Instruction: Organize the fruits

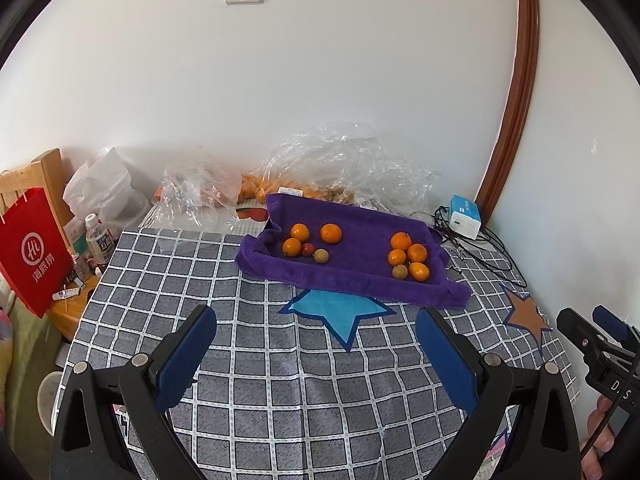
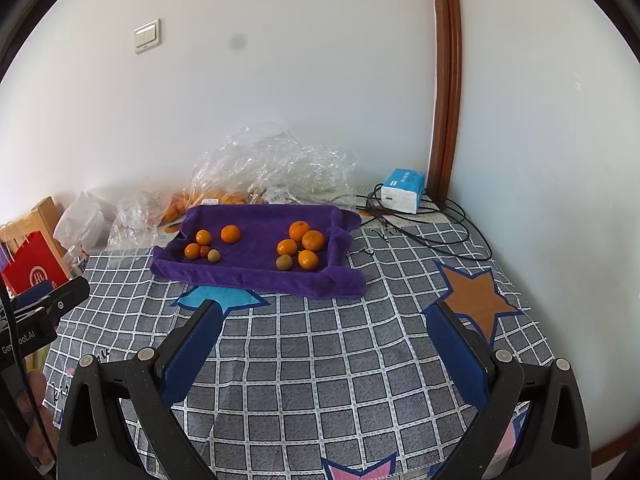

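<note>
A purple towel [image 1: 352,268] [image 2: 256,272] lies on the checked tablecloth and carries two groups of fruit. In the left group are three oranges [image 1: 331,233] [image 2: 231,234], a small red fruit [image 1: 307,249] [image 2: 205,251] and a greenish-brown fruit [image 1: 321,256] [image 2: 214,256]. The right group holds several oranges [image 1: 417,253] [image 2: 313,240] and one greenish-brown fruit [image 1: 400,272] [image 2: 284,262]. My left gripper [image 1: 316,356] is open and empty, well short of the towel. The right gripper [image 2: 324,348] is open too, holding nothing, over the cloth before the towel.
Crumpled clear plastic bags [image 1: 340,160] [image 2: 272,160] with more oranges lie behind the towel by the wall. A tissue pack [image 1: 464,216] [image 2: 402,190] and black cables [image 2: 440,232] occupy the right corner. A red paper bag [image 1: 32,248] and a bottle [image 1: 98,240] stand left of the table.
</note>
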Tool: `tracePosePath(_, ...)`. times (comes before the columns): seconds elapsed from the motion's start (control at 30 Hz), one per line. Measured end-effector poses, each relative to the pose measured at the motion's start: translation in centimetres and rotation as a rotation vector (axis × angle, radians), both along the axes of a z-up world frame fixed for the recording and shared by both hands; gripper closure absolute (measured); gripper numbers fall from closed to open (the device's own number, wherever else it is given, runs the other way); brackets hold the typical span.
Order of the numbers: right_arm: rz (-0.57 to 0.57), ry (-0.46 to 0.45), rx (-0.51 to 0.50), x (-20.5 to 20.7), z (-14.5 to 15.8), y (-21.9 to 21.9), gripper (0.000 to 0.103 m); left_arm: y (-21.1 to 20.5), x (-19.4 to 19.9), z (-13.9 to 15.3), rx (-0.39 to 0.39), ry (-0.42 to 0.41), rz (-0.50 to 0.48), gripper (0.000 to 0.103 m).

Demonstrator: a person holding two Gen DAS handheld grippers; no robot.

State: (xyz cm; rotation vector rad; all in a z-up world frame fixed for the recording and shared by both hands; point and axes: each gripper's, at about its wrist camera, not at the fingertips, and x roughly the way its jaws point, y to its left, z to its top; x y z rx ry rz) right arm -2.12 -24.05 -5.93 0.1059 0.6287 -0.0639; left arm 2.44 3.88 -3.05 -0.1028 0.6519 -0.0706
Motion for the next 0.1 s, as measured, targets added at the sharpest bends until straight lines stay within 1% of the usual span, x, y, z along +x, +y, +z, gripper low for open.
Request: tracePosePath(0.1, 0.0, 0.0, -0.001, 0.0, -0.01, 0.02, 0.002, -0.21, -0.17, 0.02, 0.001, -0.012, -0.019, 0.002)
